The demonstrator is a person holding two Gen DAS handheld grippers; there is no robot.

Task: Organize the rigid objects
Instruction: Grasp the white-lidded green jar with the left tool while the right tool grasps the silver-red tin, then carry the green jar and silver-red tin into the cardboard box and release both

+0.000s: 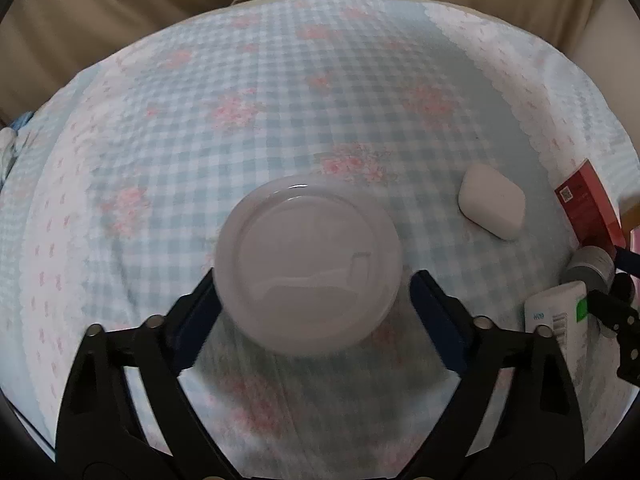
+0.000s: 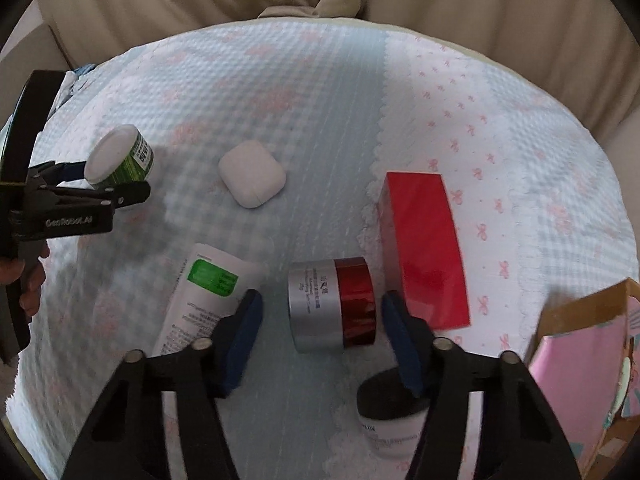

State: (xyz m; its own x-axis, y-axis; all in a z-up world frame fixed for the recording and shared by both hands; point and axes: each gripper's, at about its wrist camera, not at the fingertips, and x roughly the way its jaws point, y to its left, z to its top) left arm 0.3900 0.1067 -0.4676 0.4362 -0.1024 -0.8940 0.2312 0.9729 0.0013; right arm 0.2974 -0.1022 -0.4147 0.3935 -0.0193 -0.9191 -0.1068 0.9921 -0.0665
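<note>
A round jar with a white lid (image 1: 308,268) and a green label (image 2: 120,156) stands upright on the checked cloth. My left gripper (image 1: 314,280) straddles it. The left pad sits against its side and a thin gap shows at the right pad, so the gripper is open. In the right wrist view the left gripper (image 2: 110,180) is at the far left. A silver and red jar (image 2: 332,304) lies on its side between the pads of my right gripper (image 2: 322,298). Gaps show on both sides, so this gripper is open too.
A white earbud case (image 2: 252,178) lies mid-cloth. A red box (image 2: 424,248) lies right of the silver jar and a white tube with a green label (image 2: 208,292) lies left of it. A black-capped white bottle (image 2: 392,412) and a pink carton (image 2: 584,360) are near right. Tan cushions lie beyond.
</note>
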